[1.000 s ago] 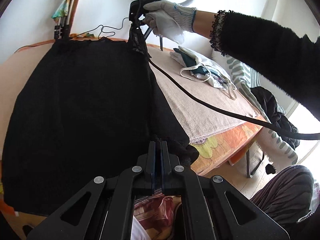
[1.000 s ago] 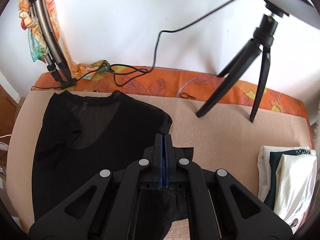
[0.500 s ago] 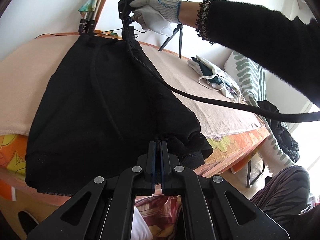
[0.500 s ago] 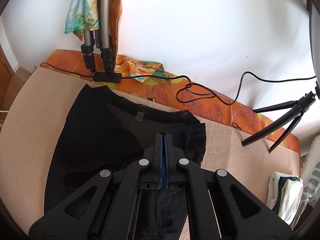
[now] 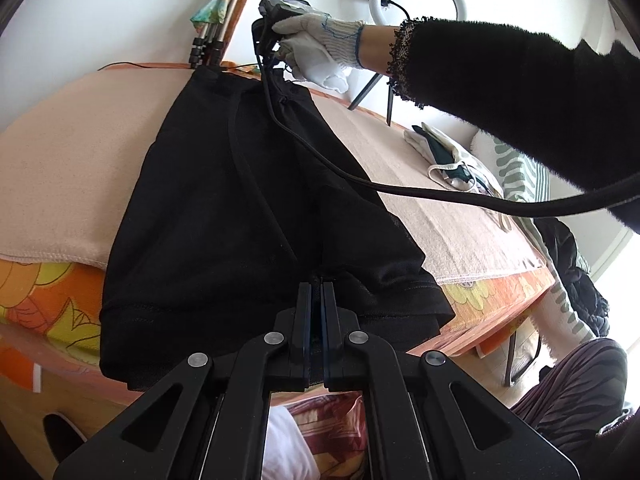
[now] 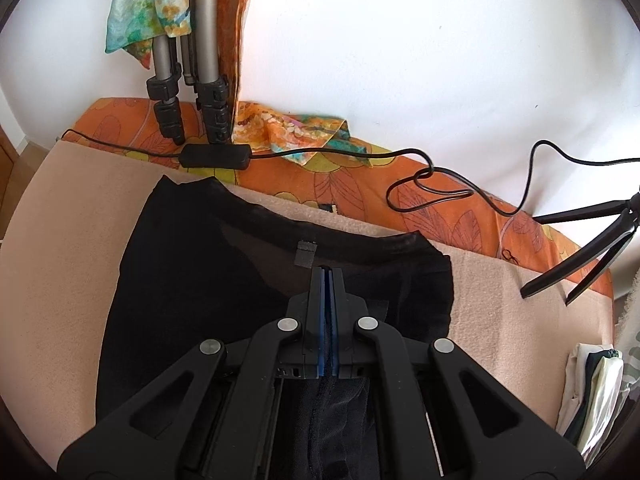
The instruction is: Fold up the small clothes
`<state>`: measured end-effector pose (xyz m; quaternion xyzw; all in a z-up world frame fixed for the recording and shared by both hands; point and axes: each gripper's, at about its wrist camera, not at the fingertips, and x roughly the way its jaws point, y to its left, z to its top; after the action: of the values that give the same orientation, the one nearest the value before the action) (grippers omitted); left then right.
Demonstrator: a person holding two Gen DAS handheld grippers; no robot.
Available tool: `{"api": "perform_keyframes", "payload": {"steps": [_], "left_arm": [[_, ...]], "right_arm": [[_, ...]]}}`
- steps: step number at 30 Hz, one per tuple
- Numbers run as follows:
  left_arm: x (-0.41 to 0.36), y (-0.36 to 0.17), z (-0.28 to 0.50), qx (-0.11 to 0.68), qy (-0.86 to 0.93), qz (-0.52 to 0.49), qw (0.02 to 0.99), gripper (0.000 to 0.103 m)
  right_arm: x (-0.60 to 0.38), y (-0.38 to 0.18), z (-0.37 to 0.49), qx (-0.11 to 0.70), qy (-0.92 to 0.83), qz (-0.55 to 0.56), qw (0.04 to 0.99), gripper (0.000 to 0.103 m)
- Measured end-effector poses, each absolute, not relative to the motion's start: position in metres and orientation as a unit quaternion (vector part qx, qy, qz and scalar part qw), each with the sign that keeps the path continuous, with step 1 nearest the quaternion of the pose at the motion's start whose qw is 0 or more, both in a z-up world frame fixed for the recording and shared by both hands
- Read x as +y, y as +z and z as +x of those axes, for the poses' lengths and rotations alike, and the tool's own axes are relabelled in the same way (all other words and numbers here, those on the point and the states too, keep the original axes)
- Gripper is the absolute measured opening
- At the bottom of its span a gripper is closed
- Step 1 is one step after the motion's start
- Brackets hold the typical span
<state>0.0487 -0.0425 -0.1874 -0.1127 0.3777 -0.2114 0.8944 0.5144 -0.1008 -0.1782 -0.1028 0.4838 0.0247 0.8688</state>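
- Desk [image 5: 60,168], covered by a beige blanket [image 6: 500,320] over an orange floral cloth [image 6: 360,178]: it carries the black garment [image 5: 224,208], which lies lengthwise from the far wall side to the near edge, its hem hanging just over that edge.
- Black garment, sheer, label [image 6: 306,252] near the neckline: one side appears doubled over the body, so the step in hand is judged to be the lengthwise fold, with both grippers carrying one long side across.
- Open room: bare blanket lies on both sides of the garment; a stack of folded clothes [image 6: 592,392] sits well apart at the right end.
- Edges and obstacles: tripod legs [image 6: 188,92] and a cable with its inline box [image 6: 216,156] run just beyond the neckline; a small tripod [image 6: 580,256] stands nearer the stack.
- Left gripper [image 5: 316,280]: jaws pressed together, pinching the hem at the near desk edge.
- Right gripper [image 6: 328,276]: jaws pressed together, pinching sheer fabric by the neckline; a gloved hand [image 5: 316,50] holds it.
- Next move, as judged: lay the carried side flat, aligned with the opposite side, then release without snagging the cable.
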Motion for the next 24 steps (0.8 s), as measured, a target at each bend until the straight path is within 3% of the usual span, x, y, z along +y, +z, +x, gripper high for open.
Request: {"api": "perform_keyframes", "payload": {"steps": [3, 4, 5, 6, 7, 9, 17, 21, 24], "left_arm": [[-0.046, -0.184, 0.048, 0.375, -0.208, -0.095, 0.898, 0.003], [-0.047, -0.183, 0.047, 0.375, -0.213, -0.09, 0.898, 0.003], [-0.047, -0.182, 0.047, 0.377, -0.213, -0.086, 0.897, 0.004], [-0.048, -0.182, 0.046, 0.381, -0.209, -0.084, 0.897, 0.006], [-0.049, -0.181, 0.045, 0.386, -0.212, -0.084, 0.894, 0.011], [-0.051, -0.177, 0.043, 0.389, -0.215, -0.078, 0.892, 0.023], [-0.027, -0.147, 0.014, 0.363, -0.239, -0.049, 0.899, 0.031], [0.003, -0.134, 0.014, 0.365, -0.226, -0.045, 0.902, 0.044], [0.02, -0.131, 0.021, 0.382, -0.216, -0.038, 0.898, 0.044]], "right_arm": [[-0.098, -0.179, 0.515, 0.486, 0.038, -0.092, 0.868, 0.003], [-0.098, -0.175, 0.512, 0.482, 0.046, -0.088, 0.87, 0.011], [-0.098, -0.169, 0.508, 0.474, 0.048, -0.089, 0.875, 0.02], [-0.098, -0.162, 0.503, 0.467, 0.049, -0.092, 0.878, 0.046], [-0.1, -0.153, 0.497, 0.457, 0.054, -0.092, 0.883, 0.061], [-0.105, -0.132, 0.479, 0.436, 0.063, -0.084, 0.894, 0.061], [-0.167, -0.068, 0.346, 0.397, 0.085, -0.03, 0.914, 0.061], [-0.205, -0.07, 0.255, 0.394, 0.079, -0.02, 0.916, 0.061], [-0.229, -0.087, 0.196, 0.406, 0.078, -0.006, 0.91, 0.061]]}}
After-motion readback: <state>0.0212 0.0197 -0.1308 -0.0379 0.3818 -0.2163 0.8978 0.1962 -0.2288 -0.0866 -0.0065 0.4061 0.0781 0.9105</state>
